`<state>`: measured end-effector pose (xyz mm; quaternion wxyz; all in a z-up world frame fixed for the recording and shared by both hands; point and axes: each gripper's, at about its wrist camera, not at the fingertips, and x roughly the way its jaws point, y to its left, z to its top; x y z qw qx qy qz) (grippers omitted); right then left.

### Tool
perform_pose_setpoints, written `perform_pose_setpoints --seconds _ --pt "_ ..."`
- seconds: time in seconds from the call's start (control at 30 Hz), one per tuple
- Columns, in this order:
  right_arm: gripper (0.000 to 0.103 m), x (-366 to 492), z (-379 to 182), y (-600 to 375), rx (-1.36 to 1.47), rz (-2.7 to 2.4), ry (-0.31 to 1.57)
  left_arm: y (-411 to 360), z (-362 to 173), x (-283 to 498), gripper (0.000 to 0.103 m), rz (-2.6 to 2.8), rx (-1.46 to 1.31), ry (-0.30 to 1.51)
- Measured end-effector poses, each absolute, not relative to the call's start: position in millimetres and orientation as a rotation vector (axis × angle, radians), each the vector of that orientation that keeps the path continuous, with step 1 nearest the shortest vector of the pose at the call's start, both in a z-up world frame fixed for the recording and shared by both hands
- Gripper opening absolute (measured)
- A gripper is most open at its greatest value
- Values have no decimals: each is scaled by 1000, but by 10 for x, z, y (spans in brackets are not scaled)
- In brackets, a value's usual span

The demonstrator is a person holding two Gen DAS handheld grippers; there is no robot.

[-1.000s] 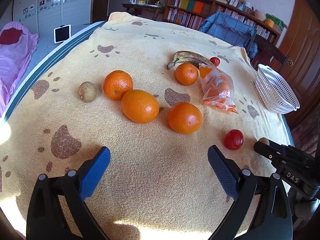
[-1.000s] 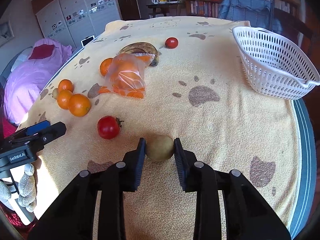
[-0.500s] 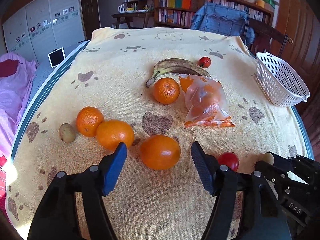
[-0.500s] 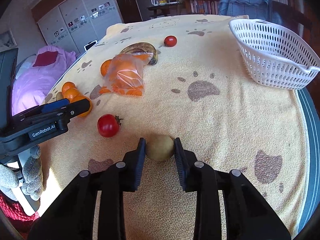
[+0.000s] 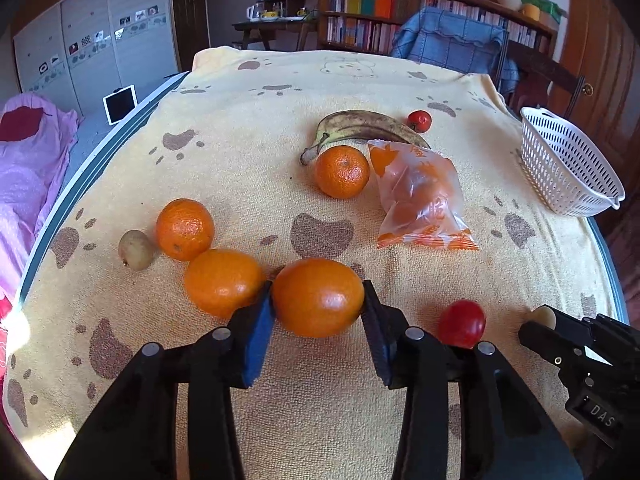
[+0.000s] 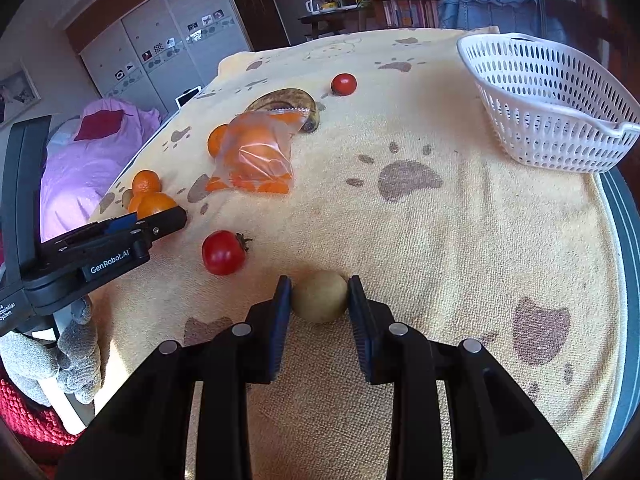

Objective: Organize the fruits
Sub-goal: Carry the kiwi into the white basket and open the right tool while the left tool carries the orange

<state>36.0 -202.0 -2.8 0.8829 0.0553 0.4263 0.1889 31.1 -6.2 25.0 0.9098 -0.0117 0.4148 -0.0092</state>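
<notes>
Oranges lie on the surface; the left gripper [image 5: 318, 307], jaws just closing, clamps one orange [image 5: 318, 297]. Right gripper [image 6: 319, 300] grips a round yellow-brown fruit [image 6: 319, 297].

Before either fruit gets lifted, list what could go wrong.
The left hand-held gripper pinches a round, glossy orange that touches a second orange; lifting may roll that neighbour. The right hand-held gripper grips the small tan fruit only at its fingertips, so it could slip out.

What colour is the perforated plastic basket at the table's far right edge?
White; the perforated plastic basket shows best in the right wrist view.
</notes>
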Motion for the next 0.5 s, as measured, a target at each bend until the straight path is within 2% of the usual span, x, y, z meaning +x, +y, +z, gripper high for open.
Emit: perform_pose_setpoints --seconds 0.23,0.5 --pt "30 349 119 -2273 224 391 855 -124 281 160 43 -43 -21 846" --pt "30 379 677 -2805 265 273 681 -183 366 122 43 -67 -25 829"
